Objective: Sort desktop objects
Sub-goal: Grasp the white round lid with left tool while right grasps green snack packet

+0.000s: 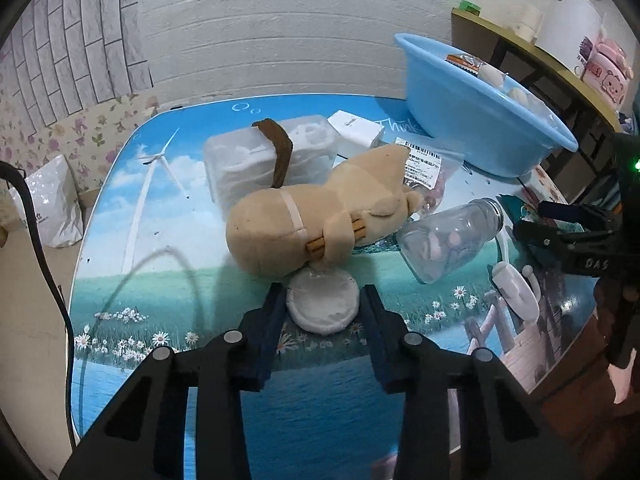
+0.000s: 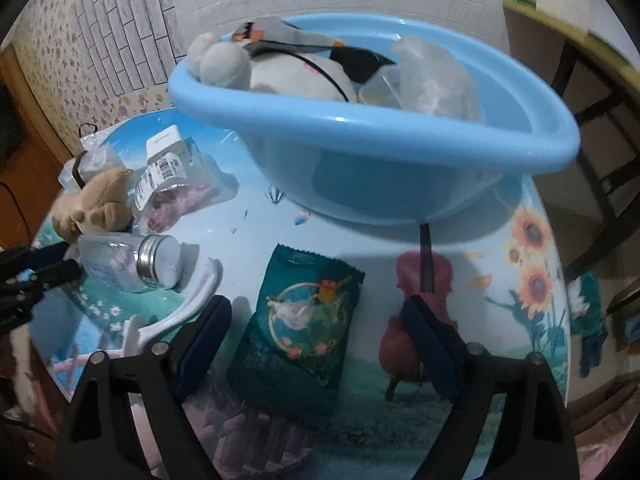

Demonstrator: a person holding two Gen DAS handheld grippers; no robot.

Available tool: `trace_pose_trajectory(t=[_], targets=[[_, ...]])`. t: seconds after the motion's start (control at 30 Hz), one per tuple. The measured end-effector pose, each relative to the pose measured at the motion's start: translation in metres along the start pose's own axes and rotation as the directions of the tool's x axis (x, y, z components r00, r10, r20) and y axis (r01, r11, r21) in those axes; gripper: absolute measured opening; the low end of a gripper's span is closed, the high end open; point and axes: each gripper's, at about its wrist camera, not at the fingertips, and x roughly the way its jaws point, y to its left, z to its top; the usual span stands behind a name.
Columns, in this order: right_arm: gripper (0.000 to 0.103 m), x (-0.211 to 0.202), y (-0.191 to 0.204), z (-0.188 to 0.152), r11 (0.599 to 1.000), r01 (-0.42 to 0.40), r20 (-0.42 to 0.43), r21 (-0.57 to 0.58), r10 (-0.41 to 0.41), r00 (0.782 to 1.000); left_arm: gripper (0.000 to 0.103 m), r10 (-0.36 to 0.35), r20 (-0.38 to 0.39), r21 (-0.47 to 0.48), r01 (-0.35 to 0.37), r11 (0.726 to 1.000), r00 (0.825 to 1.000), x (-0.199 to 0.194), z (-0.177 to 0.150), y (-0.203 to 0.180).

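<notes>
Left claw (image 1: pixel 323 308) spread around white round pad (image 1: pixel 322 304), ready to pinch | right claw (image 2: pixel 316 324) spread over green snack packet (image 2: pixel 300 328) | blue basin (image 2: pixel 400 152) collects sorted items.

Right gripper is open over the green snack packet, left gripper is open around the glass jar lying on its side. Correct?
Not quite. The left gripper is open around the white round pad, not the glass jar, which lies on its side further right, as the left wrist view shows. The right gripper is open over the green snack packet.
</notes>
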Motion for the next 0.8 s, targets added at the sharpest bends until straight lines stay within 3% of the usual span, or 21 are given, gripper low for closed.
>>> trace_pose_trajectory(t=[0.13, 0.2, 0.27, 0.4, 0.8], targets=[[0.083, 0.000, 0.007, -0.001, 0.999, 0.008, 0.015, -0.039, -0.007, 1.000, 0.037, 0.018, -0.005, 0.001, -0.018, 1.000, 1.000, 0.001, -0.001, -0.004], [0.056, -0.004, 0.008, -0.001, 0.998, -0.006, 0.027, -0.063, 0.008, 1.000, 0.037, 0.024, -0.009, 0.000, -0.024, 1.000, 1.000, 0.001, -0.001, -0.005], [0.049, -0.007, 0.009, -0.001, 0.997, -0.018, 0.023, -0.079, 0.020, 1.000, 0.037, 0.029, -0.012, -0.001, -0.029, 1.000, 1.000, 0.000, -0.002, -0.006], [0.046, -0.012, 0.003, -0.003, 0.995, -0.030, 0.011, -0.092, 0.032, 0.999, 0.037, 0.041, -0.017, -0.008, -0.041, 0.999, 0.999, 0.001, -0.002, -0.008], [0.049, -0.016, -0.016, -0.009, 0.998, -0.019, -0.025, -0.059, 0.018, 1.000, 0.045, 0.089, -0.014, 0.041, -0.088, 0.995, 0.996, 0.003, -0.003, -0.017]])
